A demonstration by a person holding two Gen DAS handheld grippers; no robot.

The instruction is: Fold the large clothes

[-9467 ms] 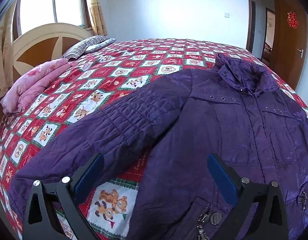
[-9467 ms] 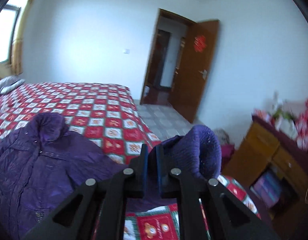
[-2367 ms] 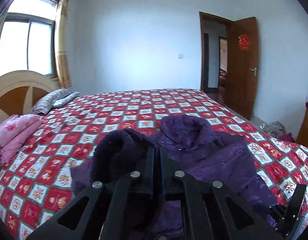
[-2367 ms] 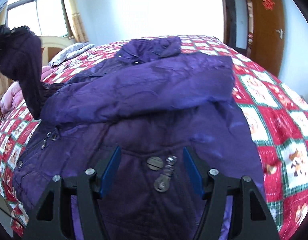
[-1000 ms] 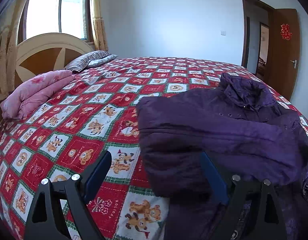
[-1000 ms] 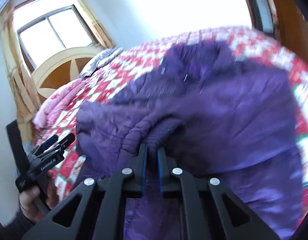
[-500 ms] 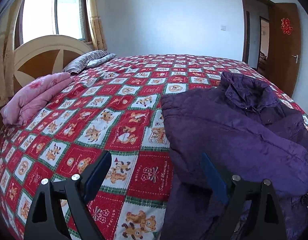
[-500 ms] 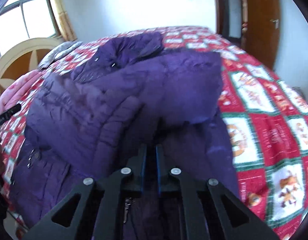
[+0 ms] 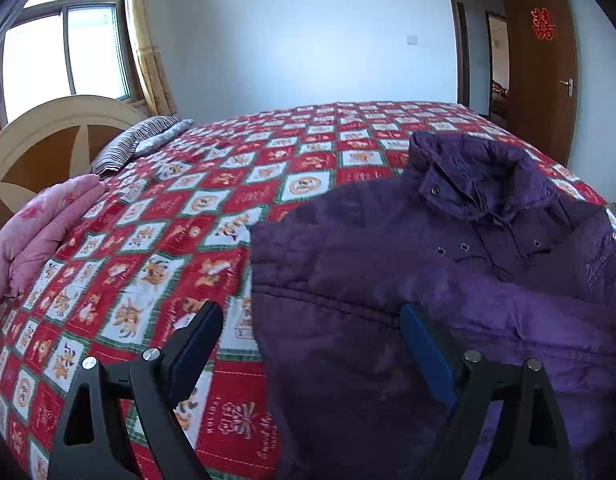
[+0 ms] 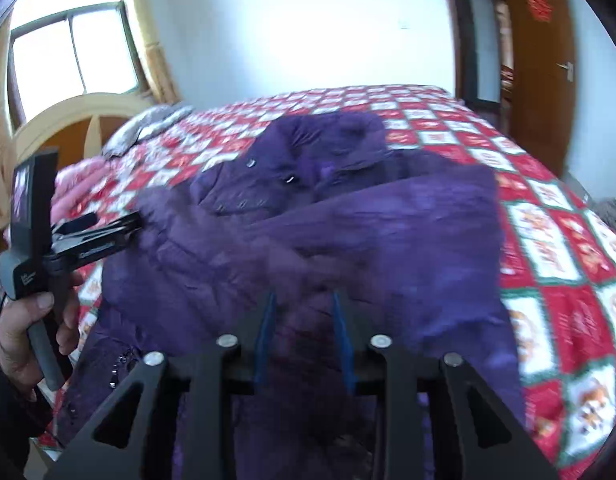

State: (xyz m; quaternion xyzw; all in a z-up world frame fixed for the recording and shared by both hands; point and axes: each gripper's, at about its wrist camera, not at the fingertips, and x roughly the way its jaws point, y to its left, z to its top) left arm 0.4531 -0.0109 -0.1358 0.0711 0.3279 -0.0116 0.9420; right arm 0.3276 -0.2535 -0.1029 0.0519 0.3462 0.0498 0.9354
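A dark purple padded jacket lies front up on the bed, collar at the far end, both sleeves folded across its chest. My left gripper is open wide just above the jacket's left edge and holds nothing. In the right wrist view the jacket is blurred. The jaws of my right gripper are opening, with the folded sleeve's cloth lying loose between the pads. That view also shows the left gripper, held by a person's hand at the jacket's left side.
The bed has a red and white bear-print quilt. A pink folded blanket and a striped pillow lie by the wooden headboard. A brown door stands open at the right.
The right gripper, shut on the sleeve cuff a second ago, has laid it across the jacket and parted its jaws. The left gripper has shifted right towards the jacket's edge, still open.
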